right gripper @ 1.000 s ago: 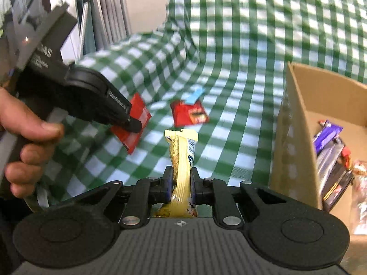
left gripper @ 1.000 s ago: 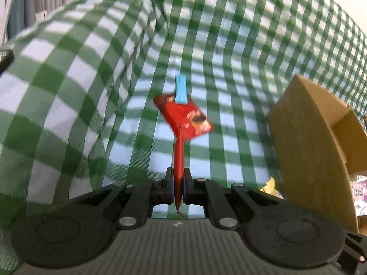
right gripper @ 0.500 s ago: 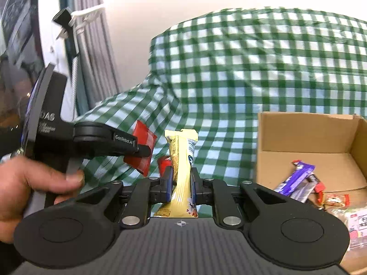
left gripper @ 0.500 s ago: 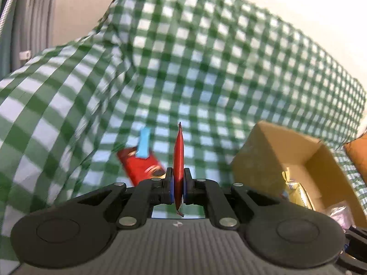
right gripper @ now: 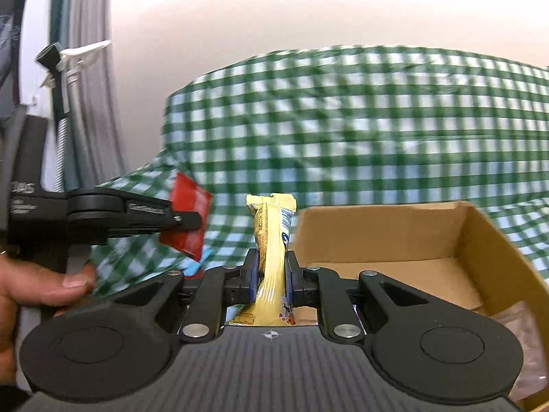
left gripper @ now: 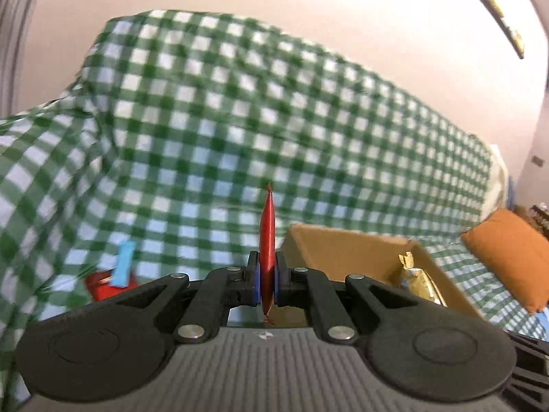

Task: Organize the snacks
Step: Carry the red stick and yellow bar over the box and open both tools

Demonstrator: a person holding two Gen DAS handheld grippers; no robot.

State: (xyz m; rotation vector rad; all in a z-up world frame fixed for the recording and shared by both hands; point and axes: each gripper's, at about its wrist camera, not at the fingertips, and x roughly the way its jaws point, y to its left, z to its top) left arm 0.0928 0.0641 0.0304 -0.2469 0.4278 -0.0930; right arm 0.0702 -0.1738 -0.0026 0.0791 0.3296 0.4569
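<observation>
Left gripper (left gripper: 267, 283) clamps a flat red foil snack packet (left gripper: 267, 230) edge-on; right gripper (right gripper: 271, 283) clamps a yellow plastic-wrapped snack bar (right gripper: 272, 240). Both hang beside the open cardboard box (right gripper: 480, 240). Wrappers appear light, slippery; grip mid-body

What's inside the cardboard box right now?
Inside the cardboard box: a gold wrapper against one wall, a clear packet at the near corner, otherwise bare floor. The gripper bodies hide the near part.

Sofa under green-checked cloth (left gripper: 274, 110), plain pale wall (left gripper: 274, 3), orange cushion (left gripper: 511, 257), grey curtain (right gripper: 89, 79)
</observation>
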